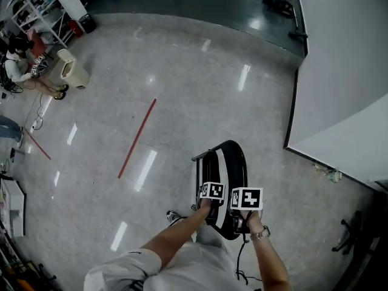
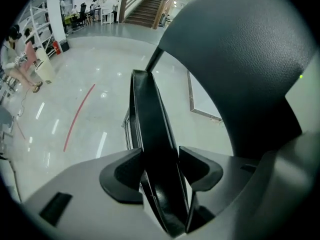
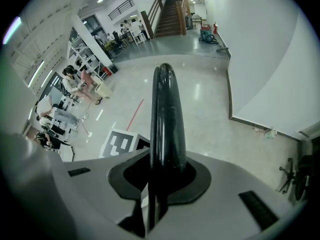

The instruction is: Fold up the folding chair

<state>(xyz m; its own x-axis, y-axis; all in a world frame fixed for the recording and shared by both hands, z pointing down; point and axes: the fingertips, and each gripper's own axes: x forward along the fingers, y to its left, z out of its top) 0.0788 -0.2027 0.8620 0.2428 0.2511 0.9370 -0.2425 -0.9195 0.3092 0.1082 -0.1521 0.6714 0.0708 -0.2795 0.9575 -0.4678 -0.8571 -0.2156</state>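
The chair (image 1: 233,162), black, stands on the floor (image 1: 182,71) directly below the person, near a white wall. The left gripper (image 2: 161,168) has its jaws fairly wide, clamped on a thick black panel of the chair. The right gripper (image 3: 165,173), just beside it, has its jaws narrow, gripping the chair's thin rounded rim.

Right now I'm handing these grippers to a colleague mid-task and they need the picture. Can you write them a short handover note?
Left gripper: clamped on the folding chair's thin black panel.
Right gripper: shut on the chair's rounded black rim.
The chair stands on the floor and looks mostly folded; a gap shows between its panels.
Left to do: close that gap, then let go.
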